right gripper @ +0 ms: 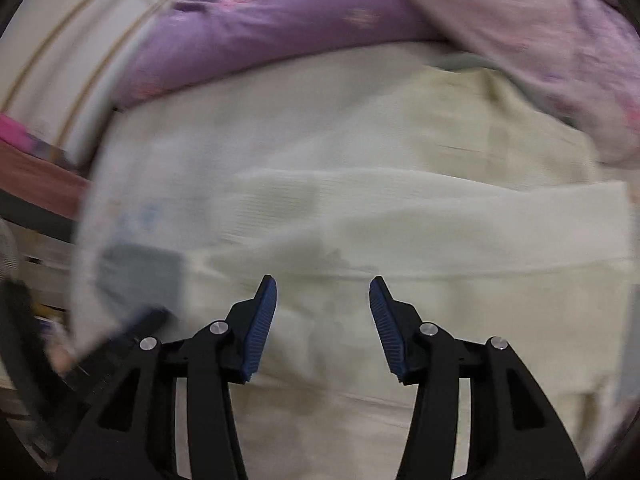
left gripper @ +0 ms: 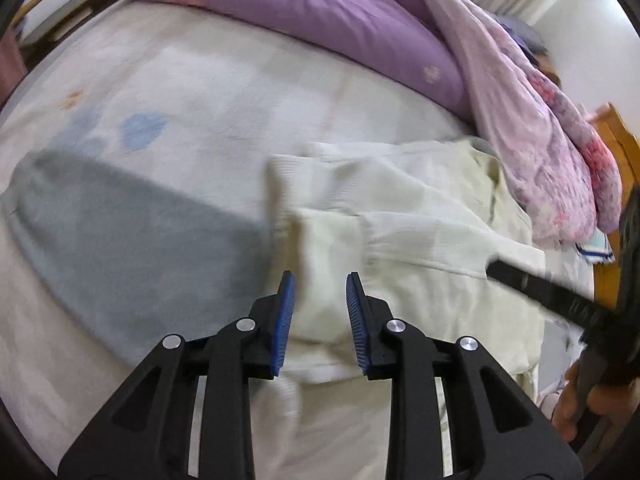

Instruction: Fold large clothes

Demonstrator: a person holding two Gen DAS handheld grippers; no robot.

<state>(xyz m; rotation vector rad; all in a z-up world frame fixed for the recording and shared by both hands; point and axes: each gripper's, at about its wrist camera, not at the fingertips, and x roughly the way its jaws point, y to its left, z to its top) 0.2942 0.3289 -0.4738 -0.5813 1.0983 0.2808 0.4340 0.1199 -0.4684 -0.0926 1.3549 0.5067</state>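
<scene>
Cream ribbed knit garment (left gripper: 400, 232) spread partly folded on pale printed bed sheet (left gripper: 200, 80), centre and right of left wrist view, filling middle of right wrist view (right gripper: 360, 216). Grey cloth (left gripper: 132, 236) lying flat at left, touching cream edge. Purple floral quilt (left gripper: 320, 12) heaped along upper frame. Left gripper (left gripper: 320, 280) above cream fabric, blue-padded fingers (left gripper: 285, 312) apart, nothing clamped. Right gripper (right gripper: 323, 284) likewise, fingers (right gripper: 260, 320) wider apart, empty, over blurred knit.
</scene>
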